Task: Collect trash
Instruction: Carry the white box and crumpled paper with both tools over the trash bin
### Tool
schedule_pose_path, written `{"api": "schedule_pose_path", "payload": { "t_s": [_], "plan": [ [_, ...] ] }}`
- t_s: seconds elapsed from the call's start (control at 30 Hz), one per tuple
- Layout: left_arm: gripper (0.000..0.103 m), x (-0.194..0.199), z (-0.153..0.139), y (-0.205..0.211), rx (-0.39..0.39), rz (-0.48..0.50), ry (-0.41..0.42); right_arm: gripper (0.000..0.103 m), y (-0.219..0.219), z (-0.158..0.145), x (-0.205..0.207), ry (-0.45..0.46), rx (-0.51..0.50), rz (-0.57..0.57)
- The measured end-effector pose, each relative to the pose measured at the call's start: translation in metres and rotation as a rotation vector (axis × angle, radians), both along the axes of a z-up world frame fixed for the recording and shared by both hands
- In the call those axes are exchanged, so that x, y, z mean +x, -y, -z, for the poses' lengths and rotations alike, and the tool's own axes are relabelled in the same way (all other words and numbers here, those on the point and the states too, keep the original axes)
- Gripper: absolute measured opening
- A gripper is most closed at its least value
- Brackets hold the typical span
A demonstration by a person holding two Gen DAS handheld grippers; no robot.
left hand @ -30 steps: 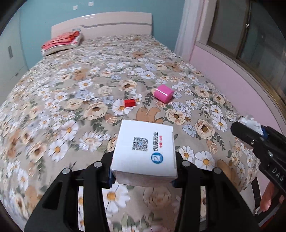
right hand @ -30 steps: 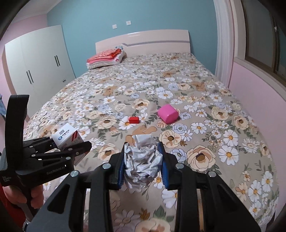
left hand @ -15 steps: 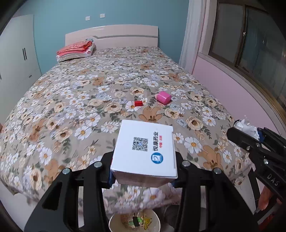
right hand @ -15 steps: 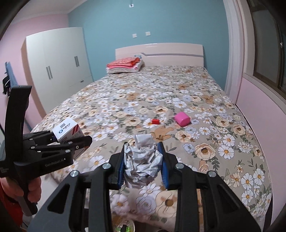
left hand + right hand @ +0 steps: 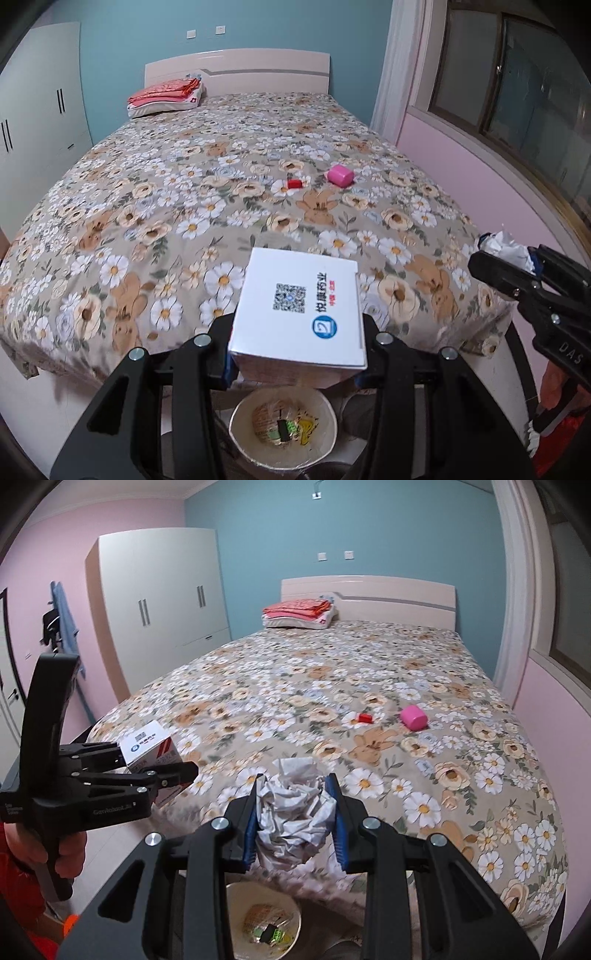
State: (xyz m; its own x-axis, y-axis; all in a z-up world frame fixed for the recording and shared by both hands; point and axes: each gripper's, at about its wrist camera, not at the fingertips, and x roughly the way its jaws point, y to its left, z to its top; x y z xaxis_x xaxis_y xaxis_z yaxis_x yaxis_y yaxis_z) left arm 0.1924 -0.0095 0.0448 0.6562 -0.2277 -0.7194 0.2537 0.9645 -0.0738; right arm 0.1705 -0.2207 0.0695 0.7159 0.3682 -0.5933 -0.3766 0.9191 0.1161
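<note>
Item one: my left gripper [image 5: 297, 363] clamps a white medicine box [image 5: 299, 308] above the foot of the bed [image 5: 155, 206]. Item two: my right gripper [image 5: 295, 830] pinches a crumpled paper wad [image 5: 293, 808]. Item three: a trash bin [image 5: 282, 428] sits on the floor below both. Still on the bedspread: pink cube [image 5: 340, 175], small red piece [image 5: 294, 183].

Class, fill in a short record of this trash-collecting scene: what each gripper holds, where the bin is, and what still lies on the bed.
Left gripper: shut on white box
Right gripper: shut on crumpled paper
Bin: on the floor at the foot of the bed, below both grippers, wrappers already inside
Left on bed: pink box, small red item
Near headboard: folded red bedding
</note>
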Motion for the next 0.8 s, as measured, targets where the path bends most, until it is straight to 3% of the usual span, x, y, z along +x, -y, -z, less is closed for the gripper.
{"api": "schedule_pose_path", "payload": {
  "t_s": [0.27,0.8],
  "plan": [
    [0.045,-0.038,0.043,-0.012,0.013,0.01,-0.034,0.034,-0.023,0.031,-0.033,-0.059,-0.015,-0.065],
    [0.045,-0.059,0.153,-0.026,0.035,0.058,-0.238,0.034,-0.055,0.125,-0.063,-0.211,-0.066,-0.122]
  ]
}}
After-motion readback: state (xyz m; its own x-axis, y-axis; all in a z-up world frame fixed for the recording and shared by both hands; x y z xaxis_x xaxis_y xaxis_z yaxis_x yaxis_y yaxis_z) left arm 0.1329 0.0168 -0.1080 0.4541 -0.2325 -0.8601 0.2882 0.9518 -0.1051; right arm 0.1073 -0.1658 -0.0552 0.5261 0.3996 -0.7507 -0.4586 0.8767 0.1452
